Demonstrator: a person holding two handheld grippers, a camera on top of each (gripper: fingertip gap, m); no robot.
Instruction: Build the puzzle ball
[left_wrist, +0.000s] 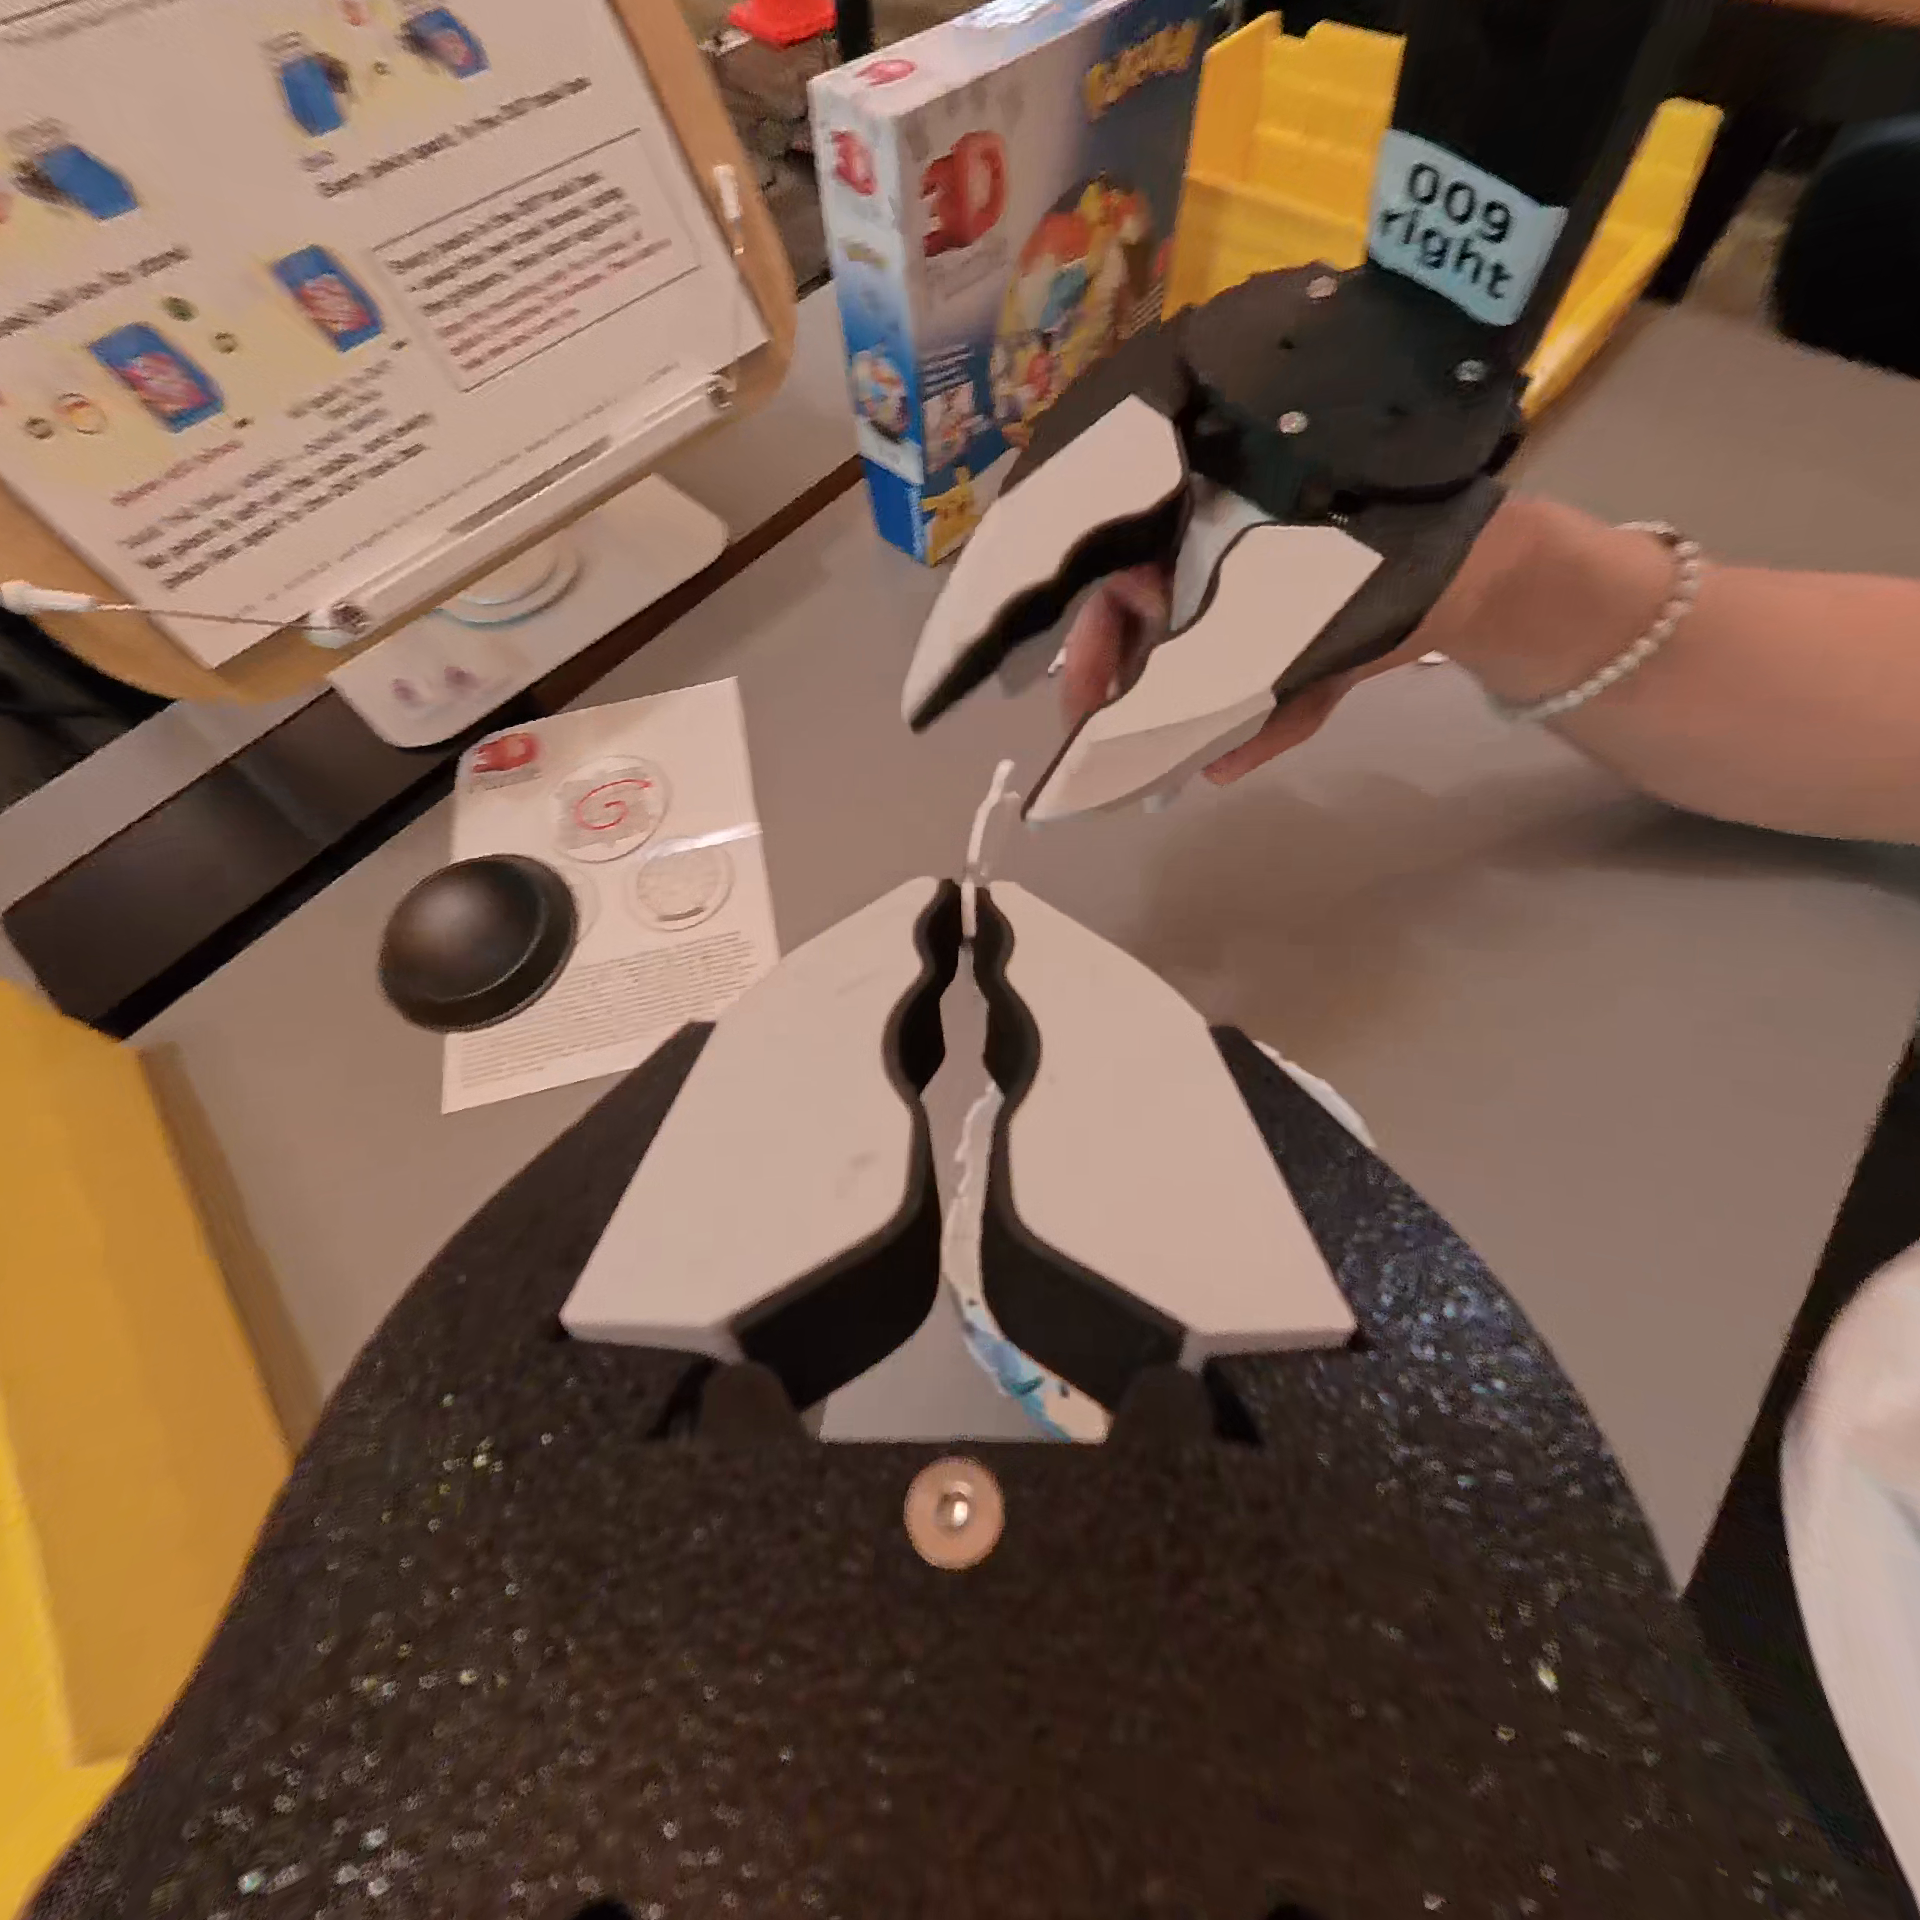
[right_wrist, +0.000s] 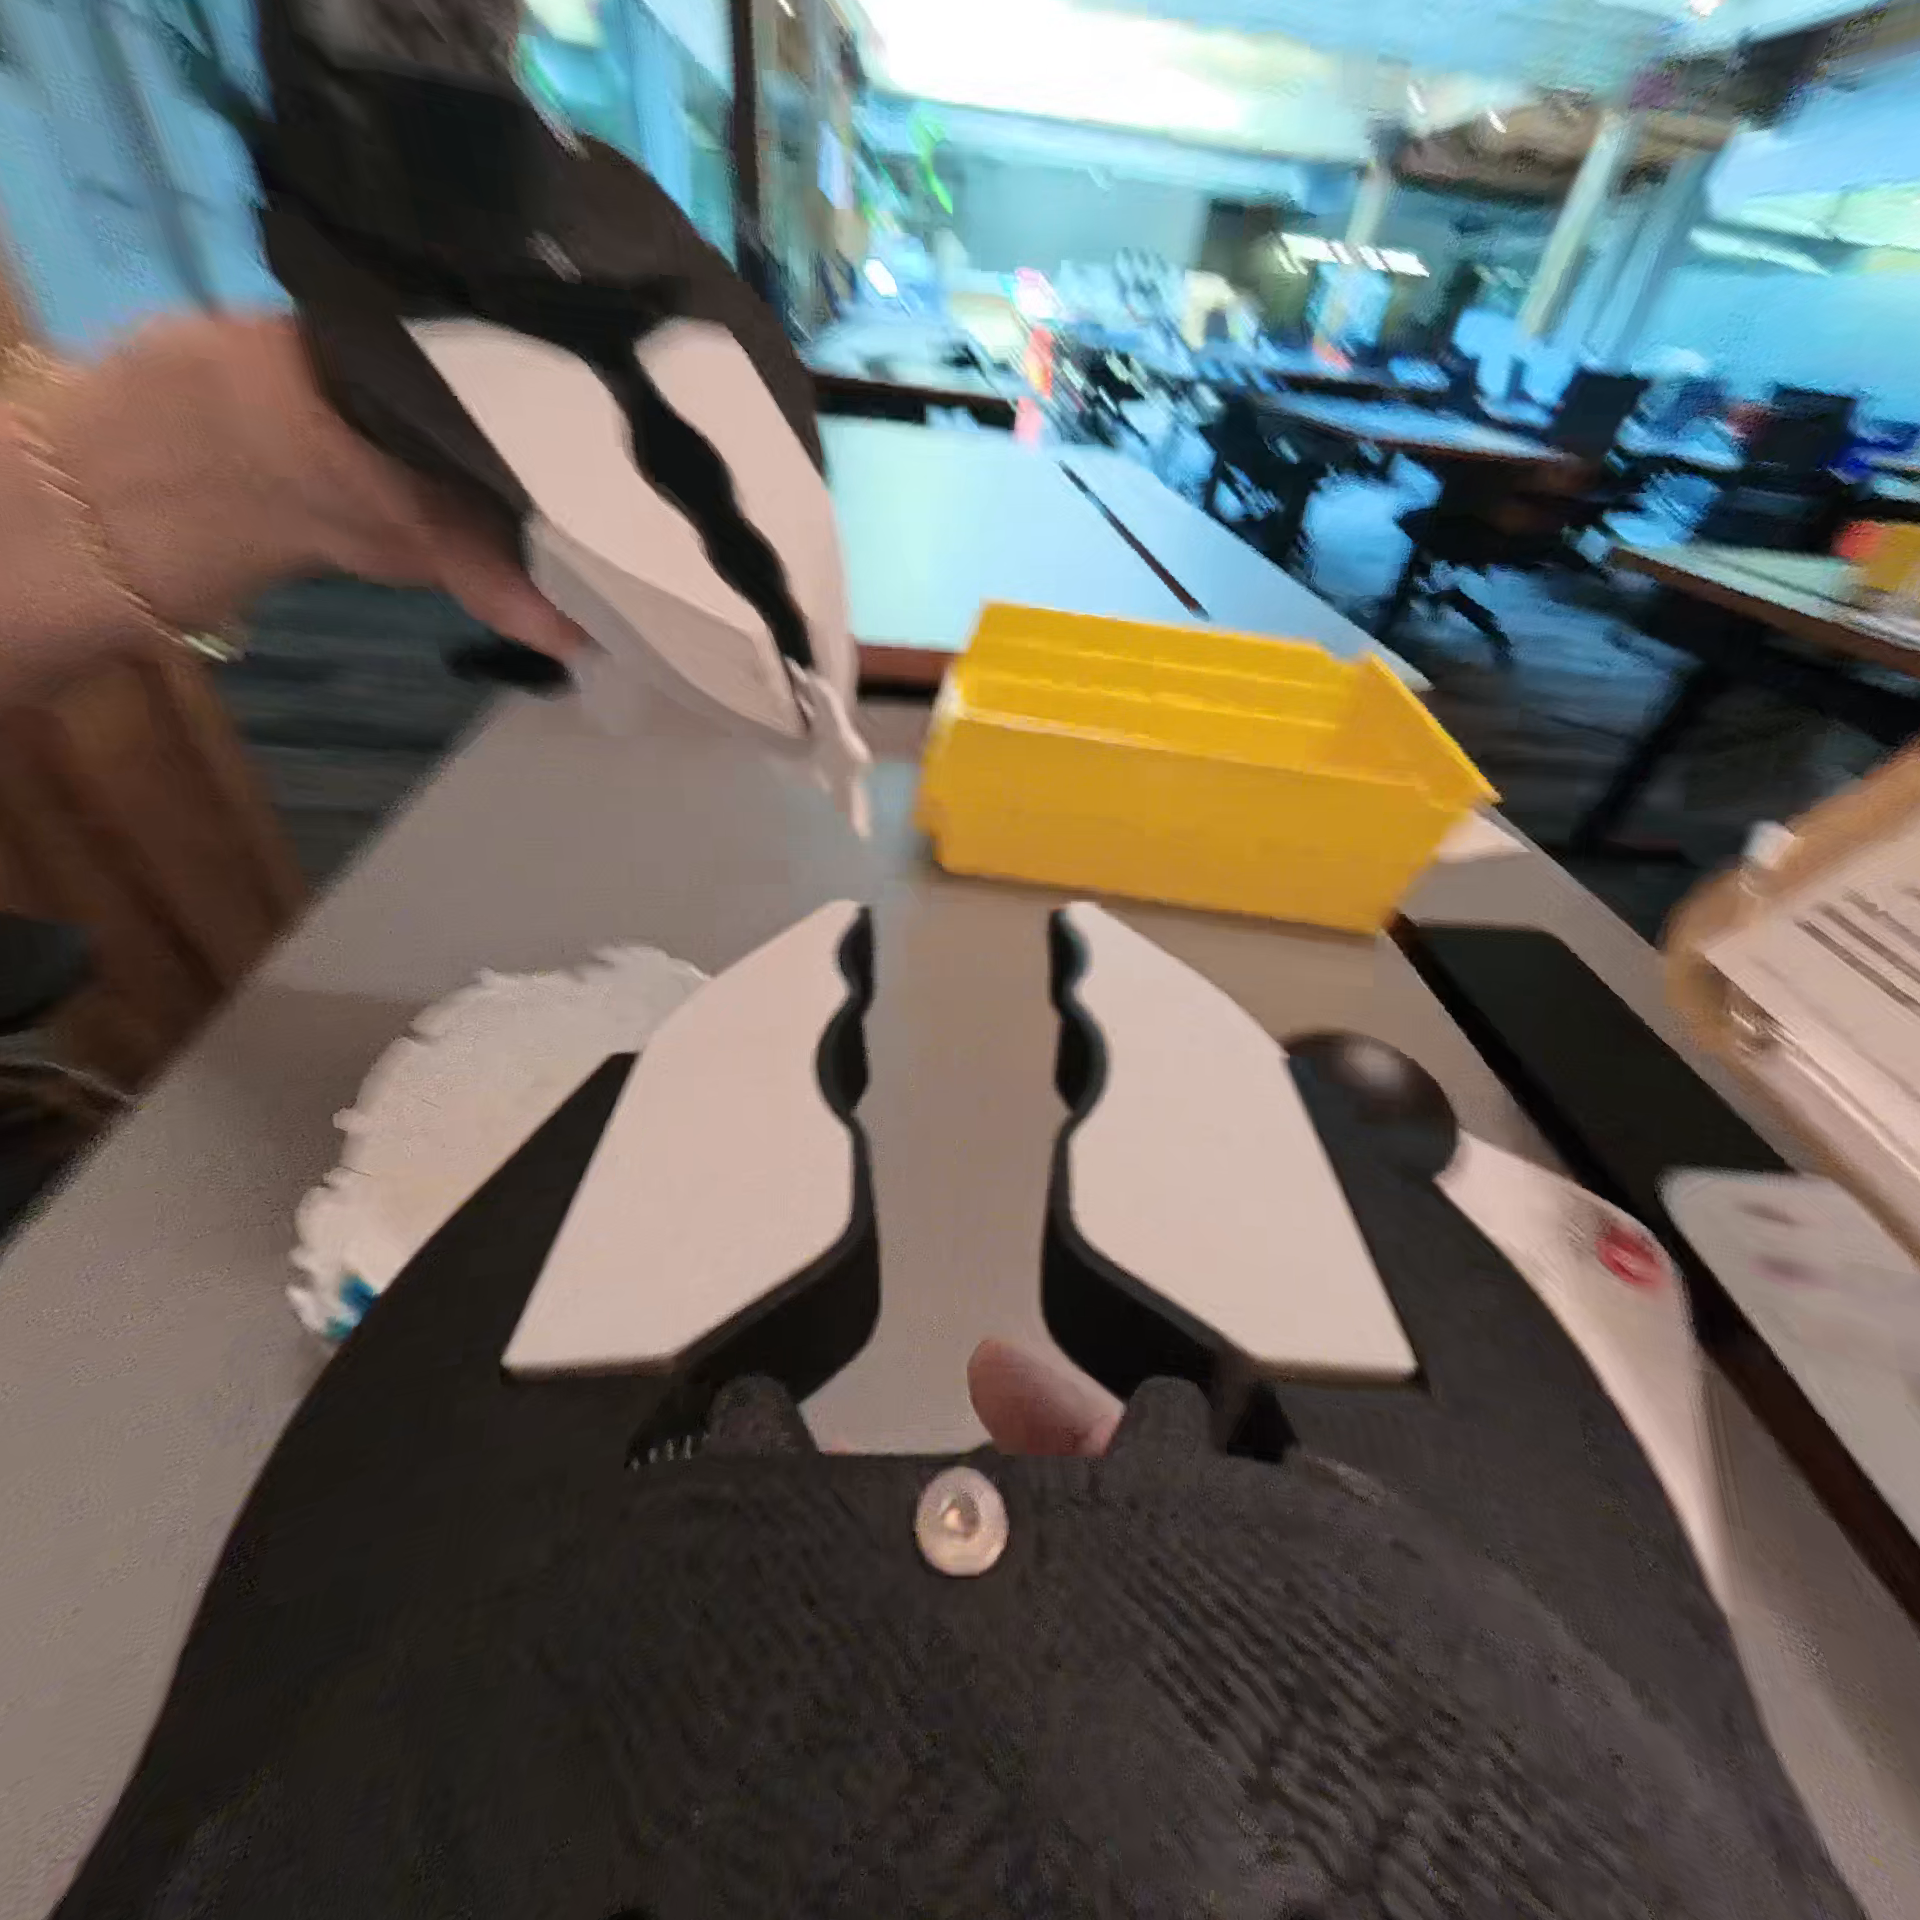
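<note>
My left gripper (left_wrist: 968, 896) has its fingers pinched on a thin white puzzle piece (left_wrist: 987, 831), held above the bench (left_wrist: 1351, 935). My right gripper (right_wrist: 961, 914) is open and empty, close by. A black stand (left_wrist: 476, 940) sits far left.

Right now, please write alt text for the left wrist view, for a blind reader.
The left tongs pinch a thin white puzzle piece above a grey table; the right tongs hang open just beyond. A black dome-shaped stand and puzzle box sit behind.
</note>
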